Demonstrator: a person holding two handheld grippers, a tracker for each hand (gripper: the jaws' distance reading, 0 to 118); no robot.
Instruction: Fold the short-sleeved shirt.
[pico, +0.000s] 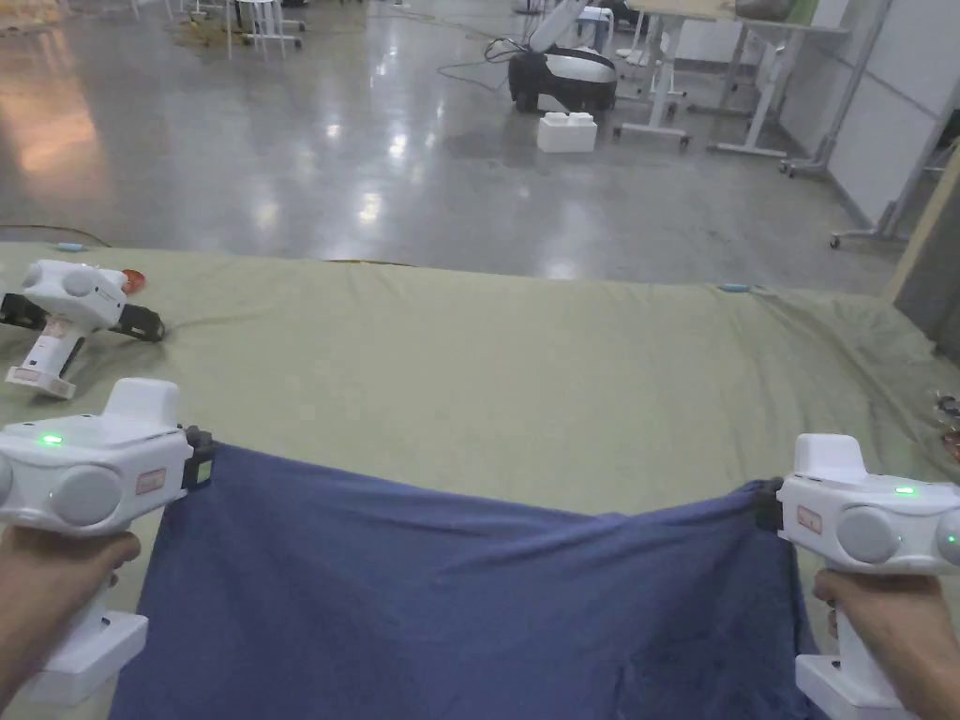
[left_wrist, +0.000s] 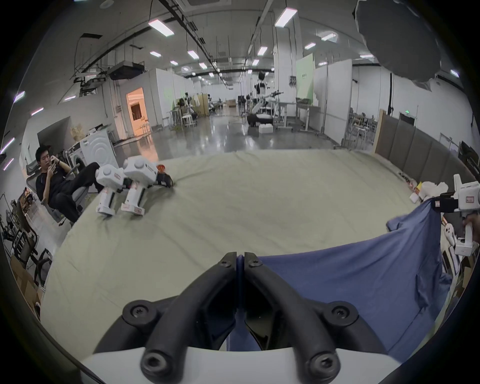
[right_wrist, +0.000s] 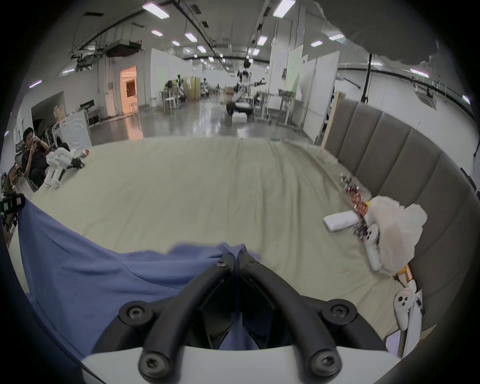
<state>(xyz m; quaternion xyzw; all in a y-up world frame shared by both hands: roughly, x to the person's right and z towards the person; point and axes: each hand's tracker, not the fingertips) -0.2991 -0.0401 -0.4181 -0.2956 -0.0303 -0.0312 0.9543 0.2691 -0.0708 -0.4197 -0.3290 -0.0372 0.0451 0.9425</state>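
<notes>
Blue shirt claw-pinched both corners; lower part cropped.

Ceiling strip lights glare on the polished floor; both gripper views bend, vignetted at edges.

We lose the lower part of the blue shirt below the head view's bottom edge, beneath both grippers, so its hem and sleeves cannot be told there. Between the left gripper tips, the pinched cloth is a thin sliver, the rest hidden behind the black jaws. The same holds at the right gripper. Far right of it, small items by the white bag are too small and blurred for us to identify.
</notes>
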